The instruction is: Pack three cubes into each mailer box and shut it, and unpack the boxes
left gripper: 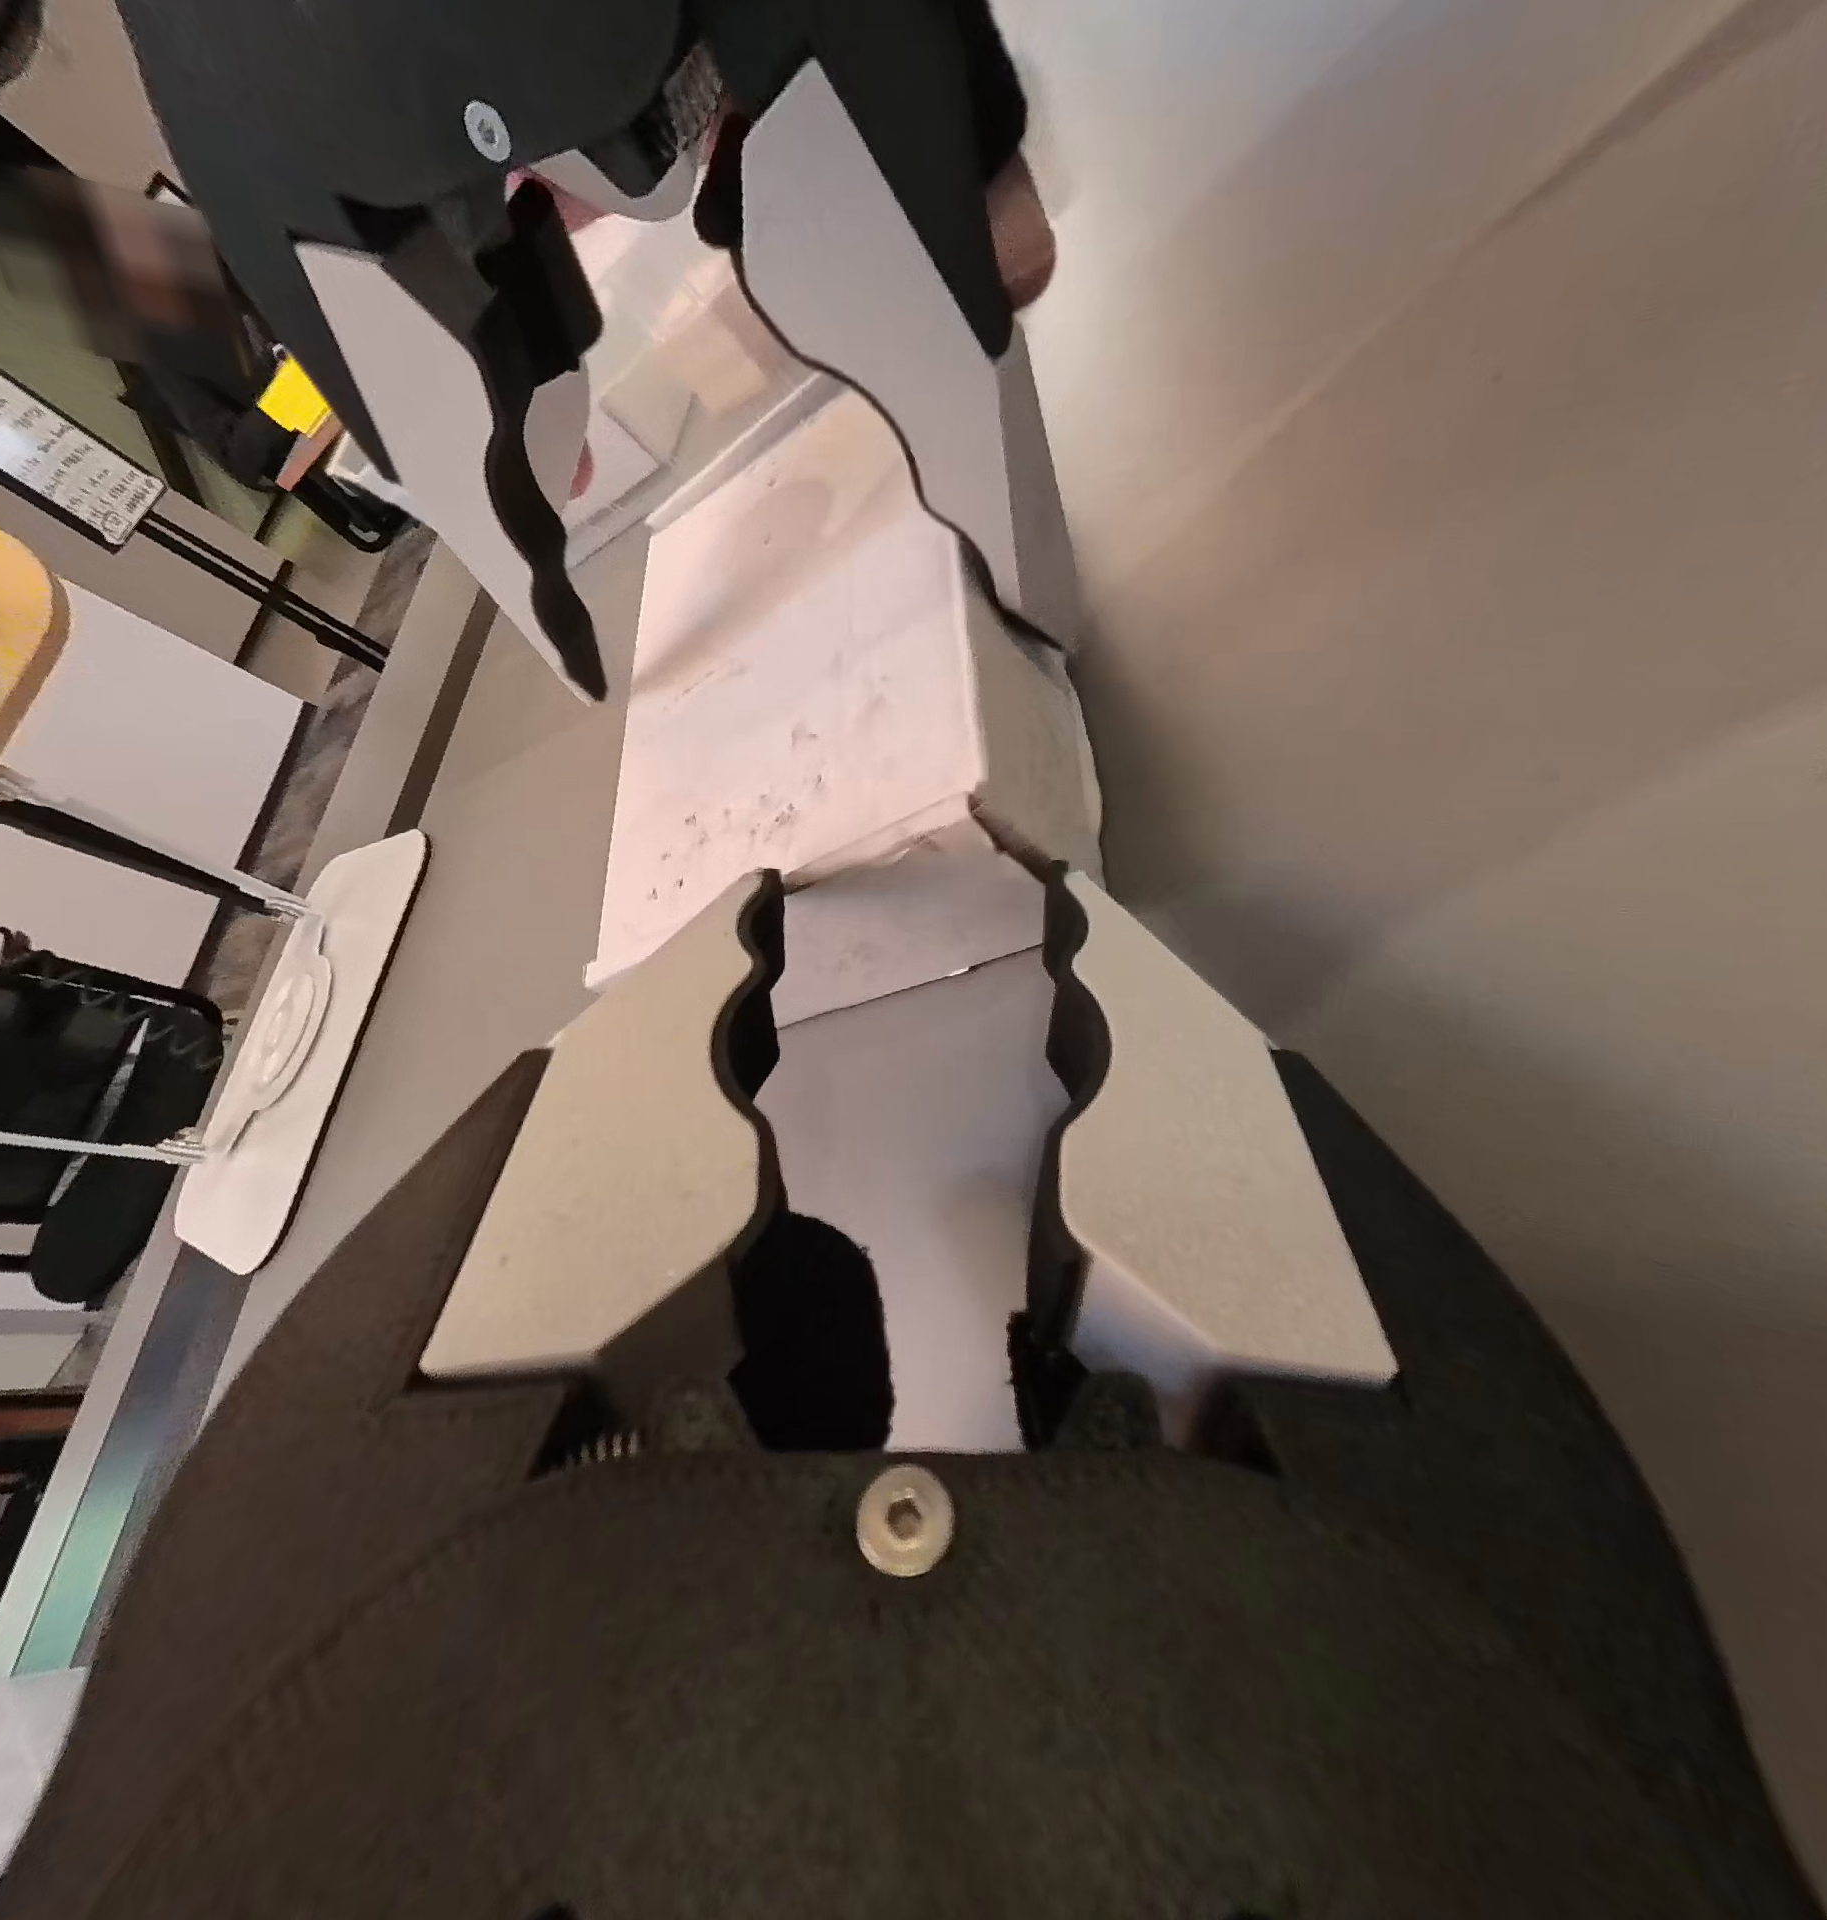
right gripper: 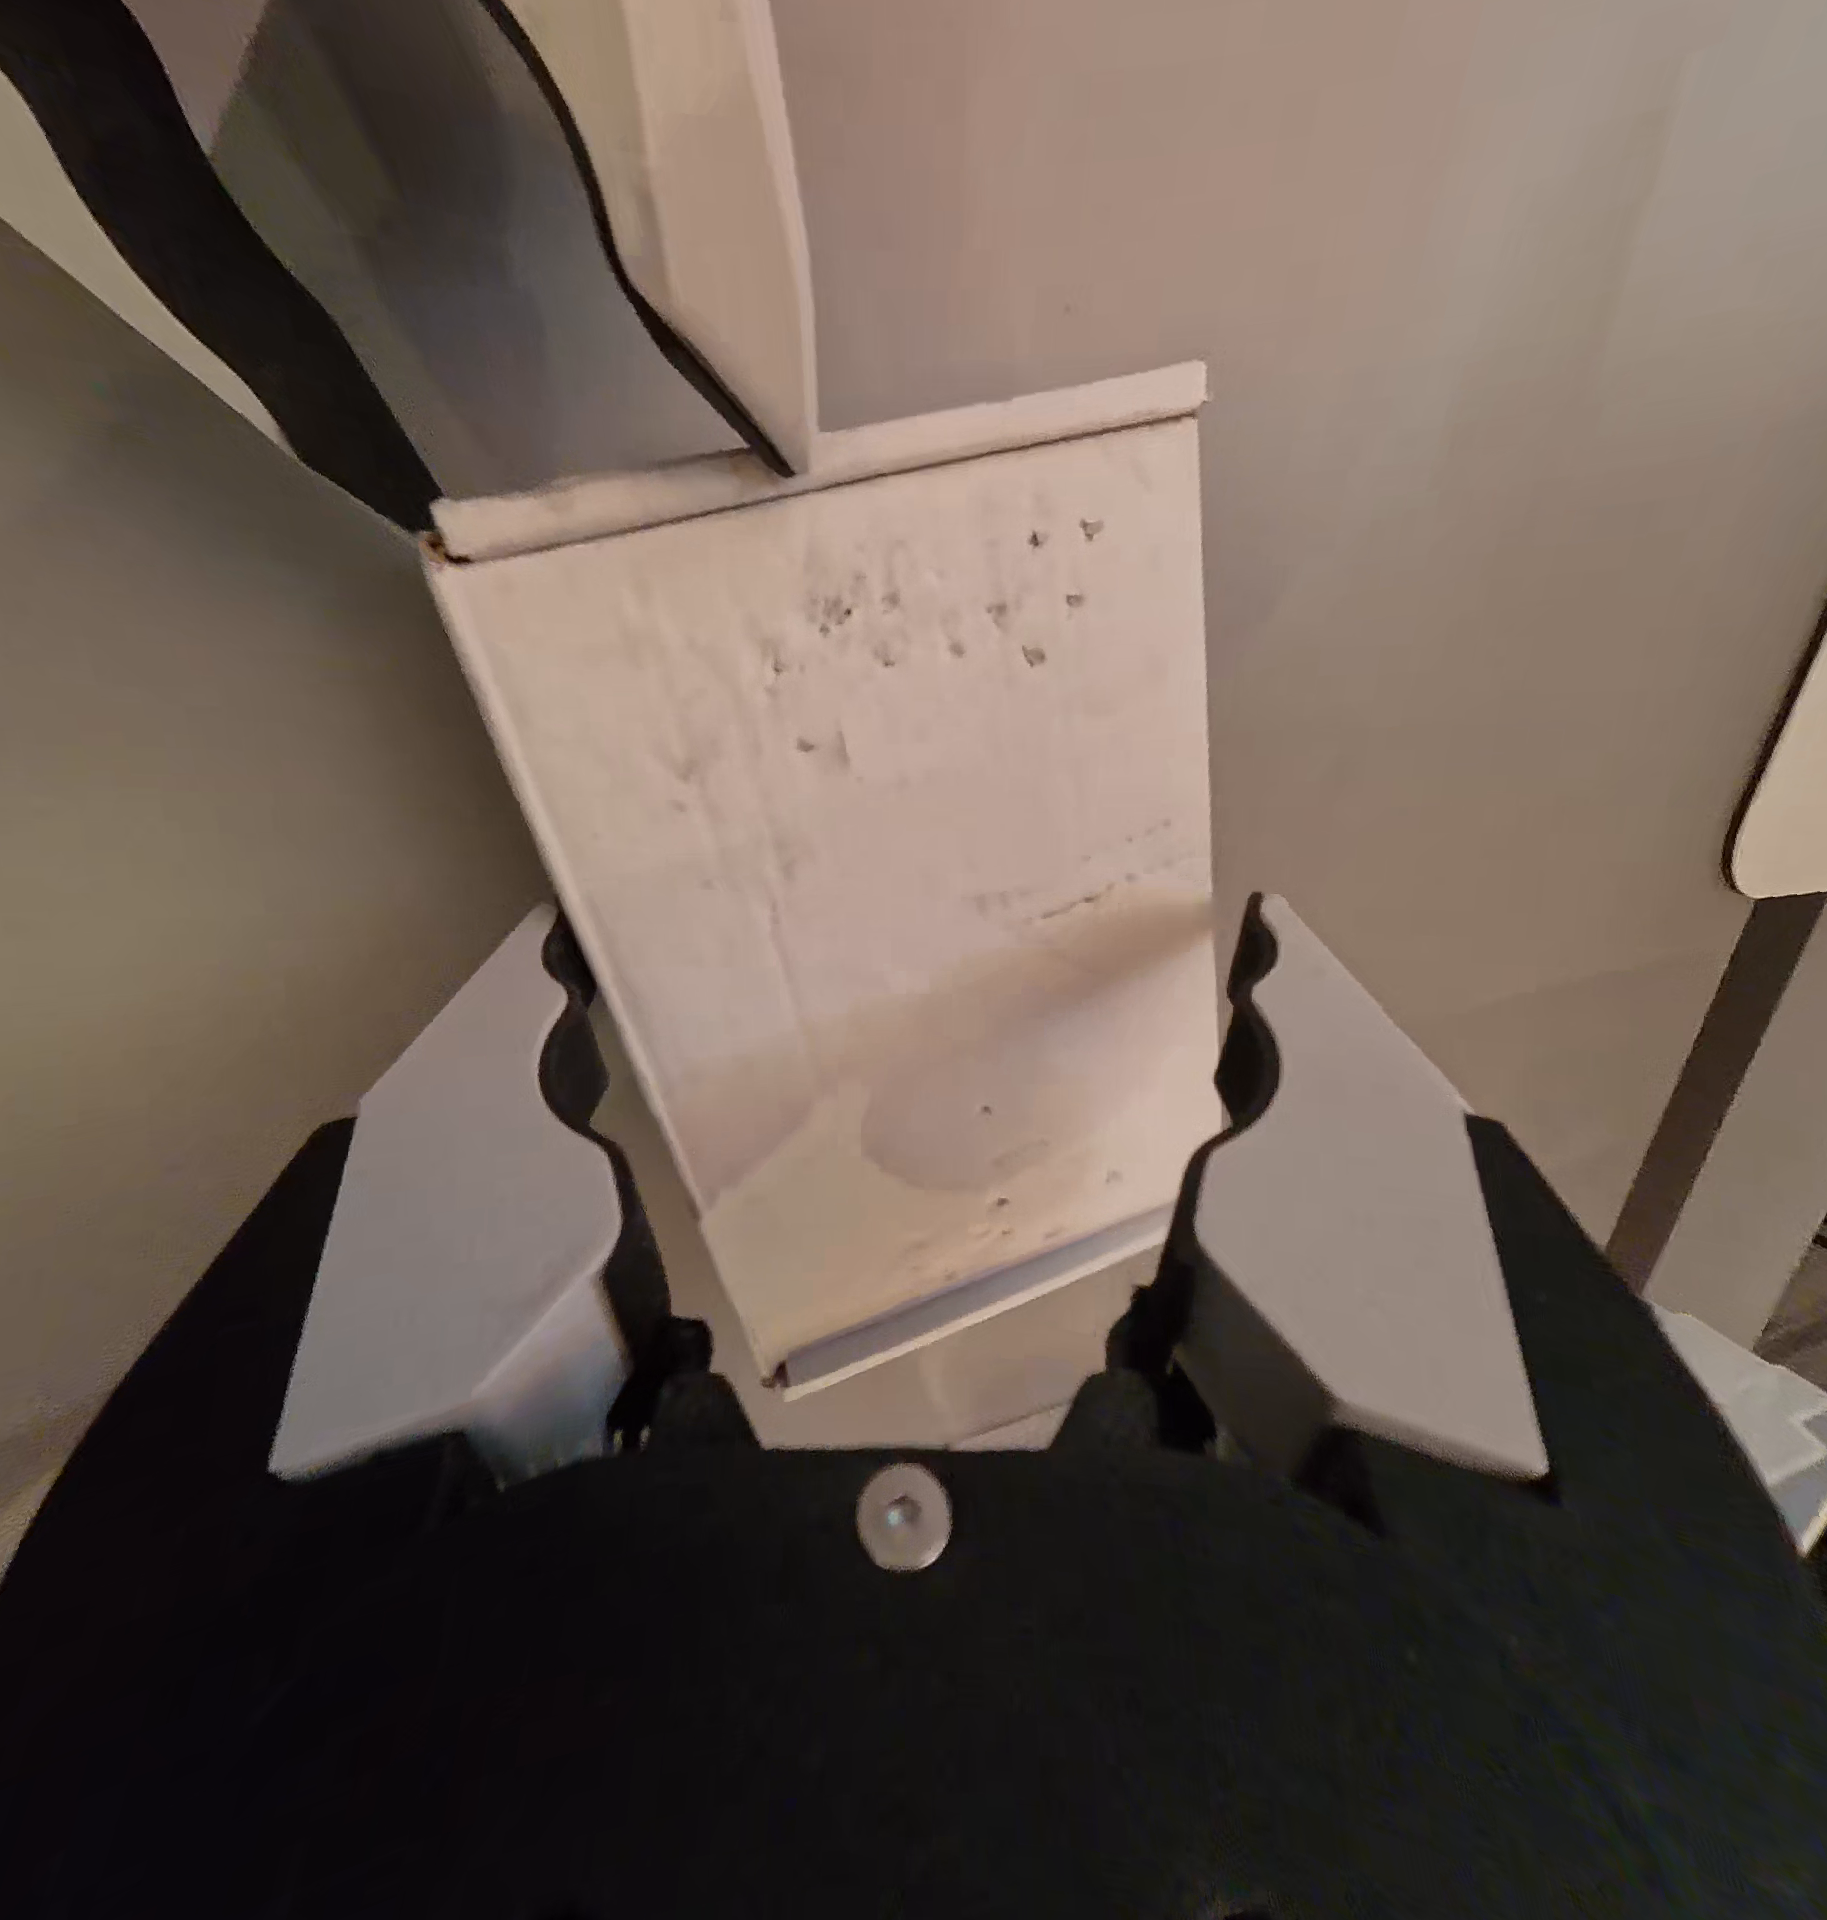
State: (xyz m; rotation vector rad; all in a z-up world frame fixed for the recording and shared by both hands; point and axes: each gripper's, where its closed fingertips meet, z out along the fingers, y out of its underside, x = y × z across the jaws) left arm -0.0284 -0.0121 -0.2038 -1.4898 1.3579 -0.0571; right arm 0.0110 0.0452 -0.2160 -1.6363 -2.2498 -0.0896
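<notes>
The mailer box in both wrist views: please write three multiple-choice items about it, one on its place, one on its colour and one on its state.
1. Where is the mailer box?
A. On the grey table, between the left gripper and the right gripper
B. On a shelf
C. Inside a bin

2. What colour is it?
A. Brown
B. White
C. Blue

3. How is its lid?
A. Torn off
B. Standing open
C. Shut flat

Answers: 1 A, a gripper's open fingers show at each end of it; 2 B, it is scuffed white card all over; 3 C, the top lies flat and no cubes show.
</notes>
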